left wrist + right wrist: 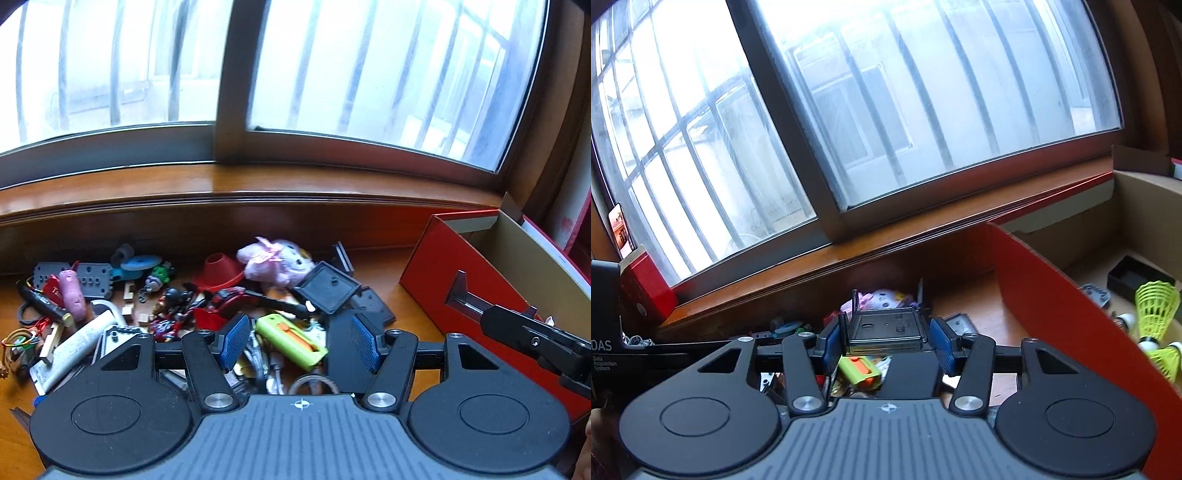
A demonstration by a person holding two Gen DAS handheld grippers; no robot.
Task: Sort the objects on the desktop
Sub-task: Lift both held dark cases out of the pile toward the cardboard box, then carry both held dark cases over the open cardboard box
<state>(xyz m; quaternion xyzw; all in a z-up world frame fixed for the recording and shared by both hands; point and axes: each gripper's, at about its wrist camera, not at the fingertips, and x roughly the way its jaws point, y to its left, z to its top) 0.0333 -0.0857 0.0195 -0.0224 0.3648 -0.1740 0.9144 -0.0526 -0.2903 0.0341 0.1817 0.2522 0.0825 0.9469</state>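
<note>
A jumble of small objects covers the wooden desk: a pink plush, a red cone, a black square plate and a green box cutter. My left gripper hangs open just above the pile, with the cutter lying below the gap between its blue pads. My right gripper is shut on another black plate with upright tabs, held in the air left of the red box. From the left wrist view, that held plate shows edge-on in front of the box wall.
The red cardboard box stands open at the right. Inside lie yellow-green shuttlecocks, a small black box and a grey part. A wooden sill and window run behind the desk. A pink pig toy and a white tube lie at the left.
</note>
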